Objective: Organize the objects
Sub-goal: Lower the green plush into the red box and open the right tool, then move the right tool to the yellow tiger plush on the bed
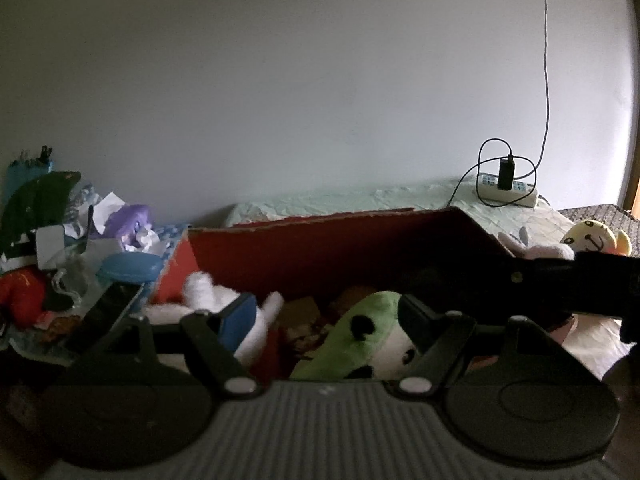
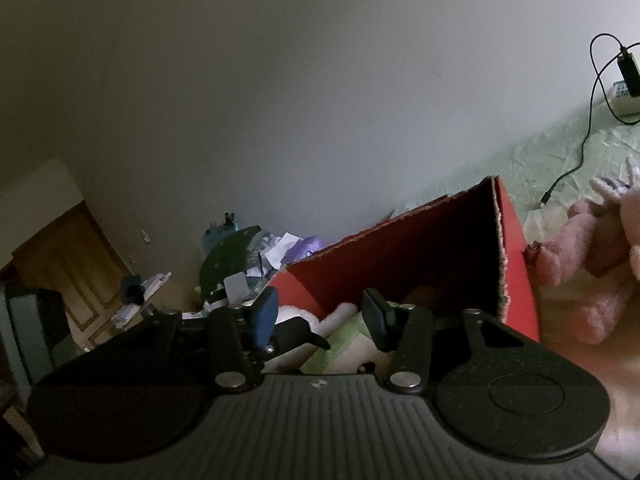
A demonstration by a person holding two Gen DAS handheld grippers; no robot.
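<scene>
I see both my left hand-held gripper (image 1: 324, 316) and right hand-held gripper (image 2: 320, 316) released, empty, above the green plush toy (image 1: 360, 340) inside the red box (image 1: 340, 248).

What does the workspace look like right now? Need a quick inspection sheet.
Surface: pale green crinkled cover against the wall.
Job's things: red cardboard box open, holding a green and white panda plush and a white plush; pink plush and yellow-faced plush outside the box on its right.
Clutter: pile left of the box, with a blue oval case, purple item, papers and a dark green object.
Grippers: left tongs open over the box, empty; right tongs open over the box, empty.
Cables: black cable hanging down the wall to a white power strip with a black charger.
Surroundings: plain wall; wooden door at far left.
</scene>
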